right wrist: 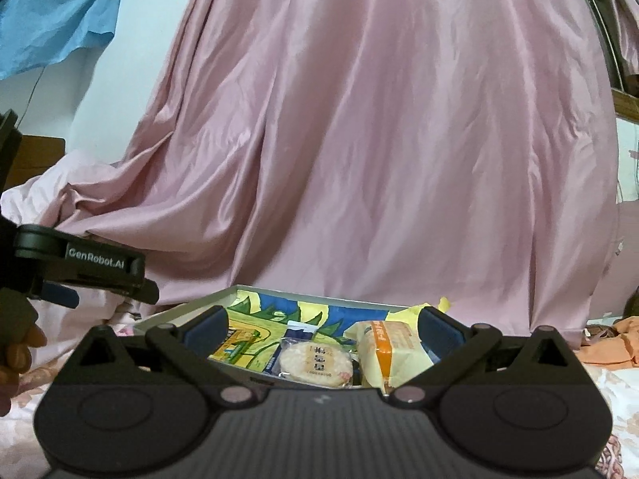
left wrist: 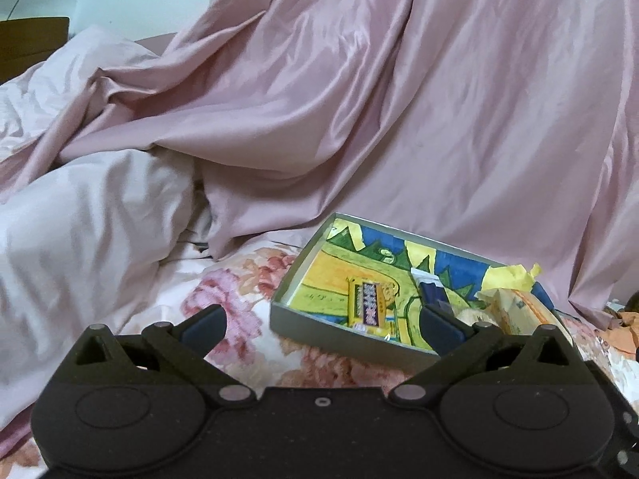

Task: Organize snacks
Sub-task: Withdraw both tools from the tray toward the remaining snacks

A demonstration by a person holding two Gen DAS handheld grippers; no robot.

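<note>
Shallow grey cardboard tray w/ painted lining (right wrist: pixel 187 311) on floral bedsheet (left wrist: pixel 247 291): round rice cracker (right wrist: pixel 315 363), orange-white packet (right wrist: pixel 389 353), yellow candy bar (left wrist: pixel 369 303). Left hand-held gripper (left wrist: pixel 323 321), right hand-held gripper (right wrist: pixel 323 329): both released, empty.

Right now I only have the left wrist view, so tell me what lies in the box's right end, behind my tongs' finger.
Observer: A round rice cracker in a clear wrapper lies flat there, inside the box.
Operator: Say what is next to it.
Observer: A cream packet with an orange stripe lies close on the cracker's right.
Operator: Report the right tongs.
Observer: The right tongs are open and empty, at the box's near side, with the cracker and the packet showing between the fingers.
</note>
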